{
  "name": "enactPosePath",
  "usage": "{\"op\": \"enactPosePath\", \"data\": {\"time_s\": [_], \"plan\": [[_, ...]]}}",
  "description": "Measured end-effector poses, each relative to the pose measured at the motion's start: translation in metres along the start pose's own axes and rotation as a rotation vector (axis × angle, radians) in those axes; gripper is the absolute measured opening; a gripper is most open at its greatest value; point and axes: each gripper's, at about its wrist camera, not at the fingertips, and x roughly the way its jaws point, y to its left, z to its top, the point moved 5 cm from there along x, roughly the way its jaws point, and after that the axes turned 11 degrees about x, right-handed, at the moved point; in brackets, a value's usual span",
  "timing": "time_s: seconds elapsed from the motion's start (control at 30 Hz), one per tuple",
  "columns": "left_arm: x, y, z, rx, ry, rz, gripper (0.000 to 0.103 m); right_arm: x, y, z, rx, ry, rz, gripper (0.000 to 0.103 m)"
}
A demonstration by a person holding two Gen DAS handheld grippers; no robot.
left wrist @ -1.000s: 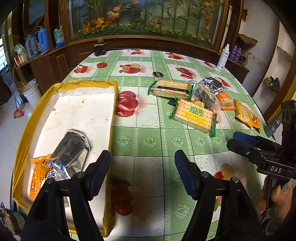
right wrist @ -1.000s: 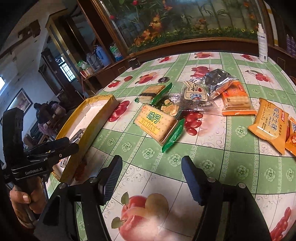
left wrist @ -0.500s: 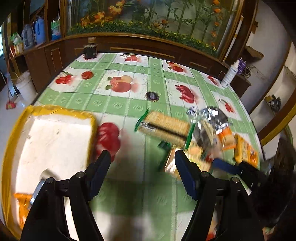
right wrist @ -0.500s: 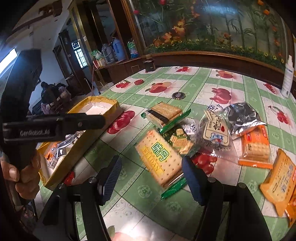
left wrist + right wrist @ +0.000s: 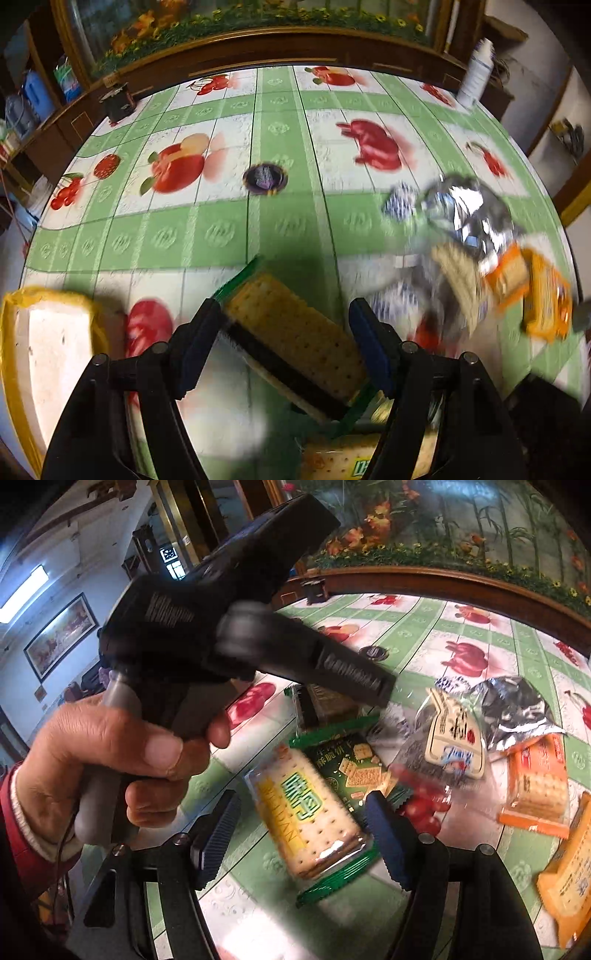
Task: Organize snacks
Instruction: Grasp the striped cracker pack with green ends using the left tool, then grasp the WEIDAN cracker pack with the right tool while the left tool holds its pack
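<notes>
The left gripper (image 5: 286, 341) has its jaws spread wide on either side of a sandwich cracker pack (image 5: 295, 339) with a dark filling and green wrapper ends; whether the pads touch the pack cannot be told through the blur. The pack lies slantwise on the table (image 5: 221, 229), near its middle; at the left edge of the table sits the yellow tray (image 5: 11, 332), only its corner in view.

The right gripper (image 5: 301, 834) also has its jaws open, one on each side of a Weidan cracker pack (image 5: 306, 816) that lies flat on the table, apart from both pads; just beyond it lies a dark green cracker wrapper (image 5: 351, 760). The person's left hand (image 5: 110, 760), holding its own gripper's handle, fills the left part of the right wrist view.

Toward the right edge of the table lie a clear bag with a cream label (image 5: 452, 738), a crumpled silver foil bag (image 5: 513, 705) and orange cracker packs (image 5: 535, 786), close together; a small dark round lid (image 5: 265, 178) lies alone near the middle of the table.
</notes>
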Motion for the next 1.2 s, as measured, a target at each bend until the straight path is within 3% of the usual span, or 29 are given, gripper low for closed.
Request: {"op": "enactPosePath", "data": {"time_s": [0.1, 0.2, 0.3, 0.43, 0.6, 0.77, 0.87, 0.97, 1.03, 1.1, 1.2], "plan": [[-0.015, 0.007, -0.032, 0.018, 0.005, 0.003, 0.071, -0.01, 0.004, -0.008, -0.02, 0.003, 0.013, 0.074], [-0.03, 0.02, -0.052, -0.031, -0.01, 0.037, 0.071, -0.018, 0.007, -0.01, -0.041, -0.015, 0.009, 0.077], [-0.039, 0.028, -0.064, -0.099, -0.016, -0.009, 0.071, -0.019, 0.01, -0.006, -0.061, -0.02, 0.022, 0.078], [-0.033, 0.034, -0.067, -0.104, -0.002, 0.023, 0.073, -0.008, 0.022, -0.005, -0.124, 0.008, 0.064, 0.078], [-0.026, 0.033, -0.06, -0.102, 0.002, -0.015, 0.077, 0.012, 0.038, -0.01, -0.197, 0.07, 0.1, 0.079], [-0.015, 0.007, -0.064, 0.001, 0.042, -0.045, 0.077, 0.023, 0.044, -0.032, -0.273, 0.161, 0.011, 0.078], [-0.015, 0.008, -0.065, -0.022, 0.024, -0.058, 0.077, 0.021, 0.045, -0.045, -0.331, 0.176, -0.042, 0.077], [-0.013, 0.012, -0.063, -0.027, 0.014, -0.055, 0.077, 0.018, 0.045, -0.043, -0.308, 0.164, -0.042, 0.066], [-0.014, 0.012, -0.064, -0.012, 0.003, -0.055, 0.074, 0.02, 0.043, -0.042, -0.292, 0.163, -0.053, 0.061], [-0.018, 0.01, -0.067, 0.005, -0.014, -0.044, 0.051, 0.02, 0.046, -0.043, -0.292, 0.167, -0.061, 0.048], [-0.023, 0.008, -0.073, 0.014, -0.03, -0.062, 0.046, 0.014, 0.048, -0.05, -0.286, 0.163, -0.088, 0.047]]}}
